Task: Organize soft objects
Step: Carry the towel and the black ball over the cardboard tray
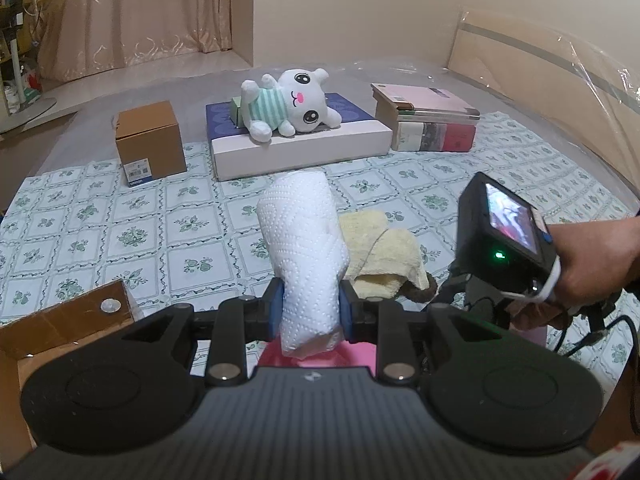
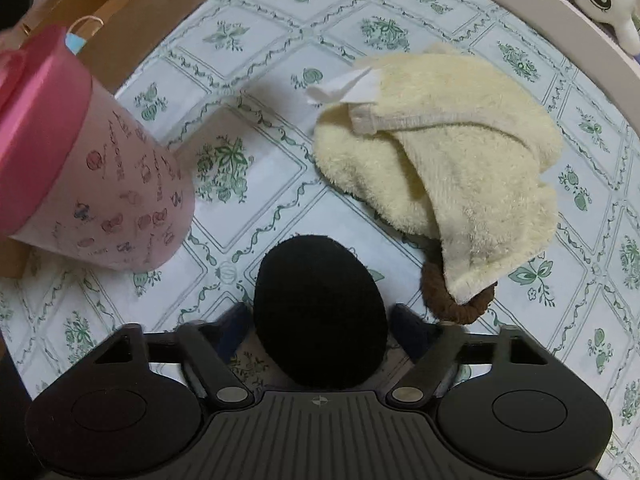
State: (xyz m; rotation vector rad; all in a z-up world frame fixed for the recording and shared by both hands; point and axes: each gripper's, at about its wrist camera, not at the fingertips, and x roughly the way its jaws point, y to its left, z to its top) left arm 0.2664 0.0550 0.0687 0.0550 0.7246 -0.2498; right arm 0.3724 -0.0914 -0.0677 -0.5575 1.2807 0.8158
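1. While the left gripper (image 1: 308,312) clamped a paper towel roll (image 1: 304,248), a cream towel (image 1: 380,256) lay at its two o'clock.
2. Right gripper (image 2: 320,328) straddled a black pad (image 2: 320,312); grip unclear.

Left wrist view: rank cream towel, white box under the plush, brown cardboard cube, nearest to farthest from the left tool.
1. Cream fluffy towel, just right of the left tool.
2. Flat white box with navy top, straight ahead.
3. Brown cardboard cube, far left; close to the box, tentative.

wall (image 1: 352,8): cream | curtain (image 1: 136,12): beige | floor (image 1: 168,76): pale, glossy
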